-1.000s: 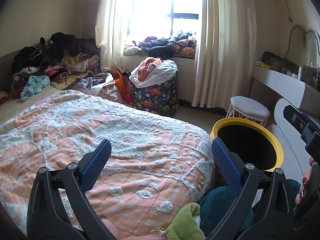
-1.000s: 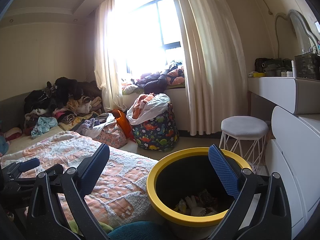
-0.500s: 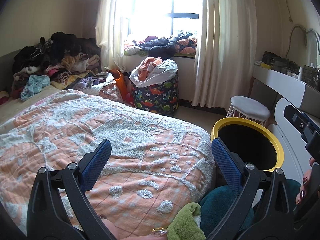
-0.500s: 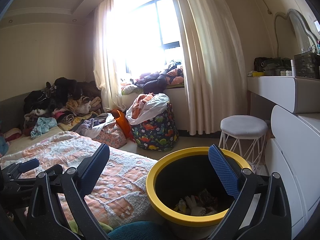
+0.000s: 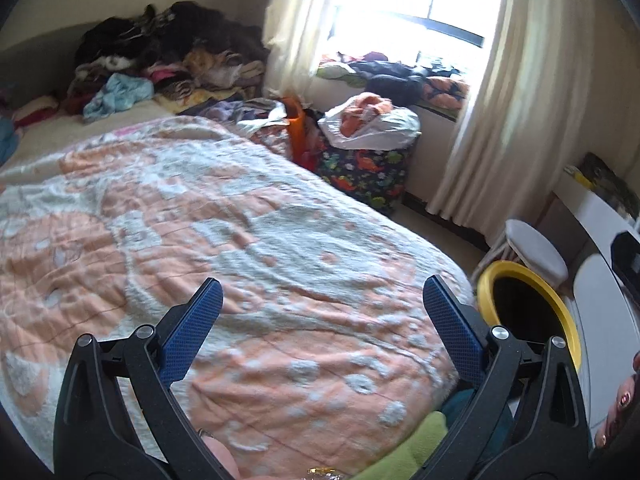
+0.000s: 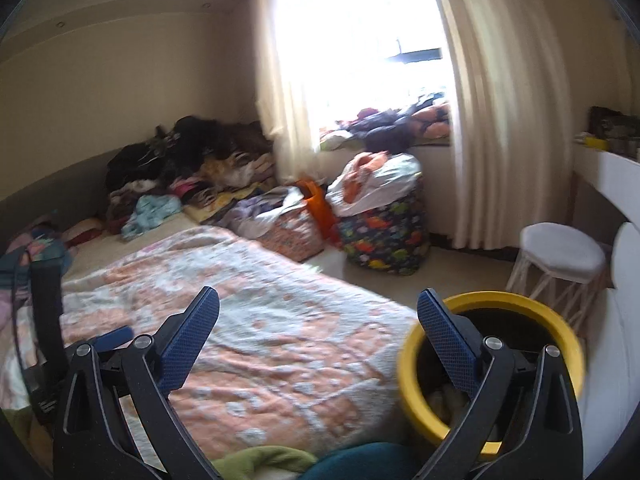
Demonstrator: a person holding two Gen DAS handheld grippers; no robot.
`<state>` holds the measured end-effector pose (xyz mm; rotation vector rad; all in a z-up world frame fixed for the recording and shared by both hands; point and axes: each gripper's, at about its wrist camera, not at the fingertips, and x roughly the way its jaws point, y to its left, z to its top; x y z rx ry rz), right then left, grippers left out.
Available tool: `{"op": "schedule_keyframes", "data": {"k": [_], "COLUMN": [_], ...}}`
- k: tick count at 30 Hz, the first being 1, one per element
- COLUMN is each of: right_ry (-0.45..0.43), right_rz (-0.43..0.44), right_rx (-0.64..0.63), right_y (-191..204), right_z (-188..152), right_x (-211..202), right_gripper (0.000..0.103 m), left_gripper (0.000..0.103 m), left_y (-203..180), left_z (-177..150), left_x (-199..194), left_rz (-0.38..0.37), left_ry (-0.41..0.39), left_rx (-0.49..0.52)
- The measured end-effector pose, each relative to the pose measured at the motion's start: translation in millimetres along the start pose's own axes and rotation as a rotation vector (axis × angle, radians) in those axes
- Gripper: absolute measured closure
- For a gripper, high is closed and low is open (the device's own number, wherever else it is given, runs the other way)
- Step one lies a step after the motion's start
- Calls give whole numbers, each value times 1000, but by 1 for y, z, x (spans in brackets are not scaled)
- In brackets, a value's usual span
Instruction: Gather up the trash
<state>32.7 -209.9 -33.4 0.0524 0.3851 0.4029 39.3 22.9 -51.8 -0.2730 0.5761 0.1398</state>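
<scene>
- Left view: bedroom blurred; your left gripper [image 5: 318,312] hangs with jaws wide and empty over the blanket [image 5: 248,240], no trash visible; the yellow bin [image 5: 532,312] sits right.
- Right view: your right gripper [image 6: 318,322], jaws spread and empty, overlaps the bin's rim; swinging could knock it, spilling the trash [image 6: 444,398] inside.

Both shots are pretty smeary. In the right wrist view the yellow bin [image 6: 412,396] has a blurred near rim, and the right gripper's fingers [image 6: 448,344] cover part of its opening, so the pale stuff inside [image 6: 444,398] is anyone's guess. From the left wrist the same bin [image 5: 560,312] just shows a black interior. The clothes pile [image 5: 172,60] on the bed is a dark jumble, can't separate items. Things on the desk [image 6: 612,132] are too small to make out. A hand [image 5: 624,408] gets cut off by the frame edge.
</scene>
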Motion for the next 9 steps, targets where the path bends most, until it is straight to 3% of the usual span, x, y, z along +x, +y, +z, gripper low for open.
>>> {"op": "schedule_keyframes", "data": {"k": [2, 4, 7, 9], "right_ry": [123, 313, 535, 634], "right_rz": [115, 269, 447, 502], "right_rx": [-46, -102, -185, -280], "right_y": [43, 98, 190, 245], "right_z": [9, 7, -21, -49], "right_x": [37, 86, 151, 184], "right_gripper": [6, 6, 6, 6], "left_gripper": [11, 11, 11, 11], "left_y": [54, 107, 191, 229], "left_z": [10, 15, 12, 4], "left_x": [3, 7, 20, 28], "left_rz": [139, 297, 495, 601], "left_ry": [0, 29, 142, 180], "left_rx": [-77, -149, -238, -238]}}
